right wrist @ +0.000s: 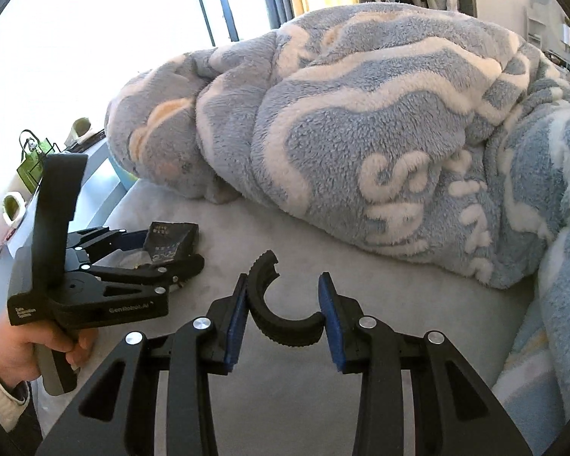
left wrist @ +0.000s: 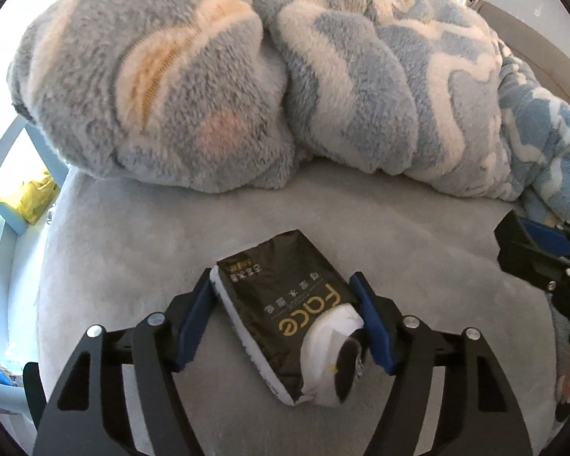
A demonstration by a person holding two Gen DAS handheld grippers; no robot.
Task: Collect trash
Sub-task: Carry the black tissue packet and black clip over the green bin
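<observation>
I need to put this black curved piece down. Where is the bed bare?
Bare grey bed lies ahead of the right claw, up to the fleece blanket. The left is crowded: the left claw grips the tissue pack.

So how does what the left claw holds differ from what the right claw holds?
The left claw grips a black tissue pack, a flat, soft wrapper with gold lettering and white tissue spilling from its torn end; the right claw grips a curved black piece, rigid, ridged and unprinted. The tissue pack fills the gap between the pads lengthwise; the curved piece bridges them as an open arc. Both are black and clamped above the grey bed.
</observation>
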